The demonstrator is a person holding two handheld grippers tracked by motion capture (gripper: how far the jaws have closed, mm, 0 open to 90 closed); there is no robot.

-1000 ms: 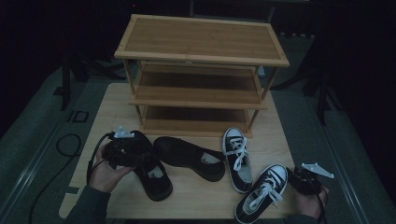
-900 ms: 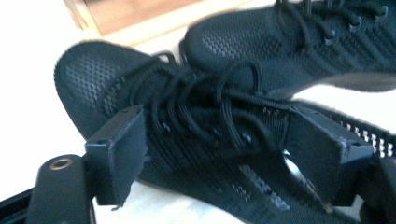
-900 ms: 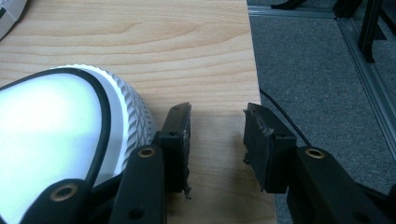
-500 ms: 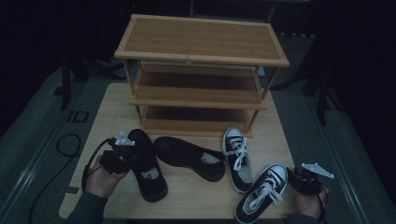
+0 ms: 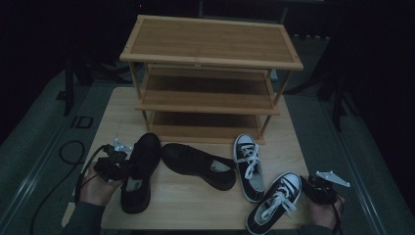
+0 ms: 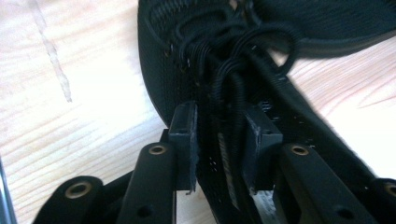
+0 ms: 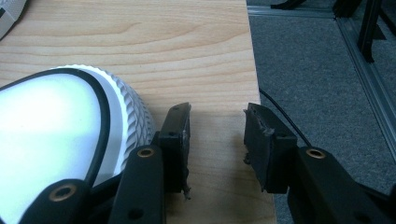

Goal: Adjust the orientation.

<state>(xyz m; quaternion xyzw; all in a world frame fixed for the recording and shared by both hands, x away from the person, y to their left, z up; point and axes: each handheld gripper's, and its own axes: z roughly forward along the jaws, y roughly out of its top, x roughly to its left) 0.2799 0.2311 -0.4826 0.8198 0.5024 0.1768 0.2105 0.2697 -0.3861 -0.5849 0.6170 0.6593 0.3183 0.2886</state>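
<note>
Since the earlier frames we see our left gripper [image 5: 113,164] drop from beside the toe of the black lace-up shoe [image 5: 139,172] to its outer flank near mid-length, and that shoe has swung so its toe now points up toward the bamboo shoe rack [image 5: 210,58]; the jaws, after snapping nearly closed, have just been opening again. In the left gripper view the pads straddle the shoe's laces and upper, lying against the fabric in what looks like a loose pinch. What matters for the coming move is the shoe's long axis: it runs from the heel near the table's [image 5: 195,210] front edge up to the toe just short of the rack's lowest shelf, and our left gripper sits to its left, crosswise to that line. So we judge a straight push or lift forward along the axis would carry it toe-first onto the shelf. Our right gripper [image 5: 320,190] rests with jaws spread and empty just right of the black-and-white sneaker's [image 5: 275,201] toe, well apart from the black shoe.
</note>
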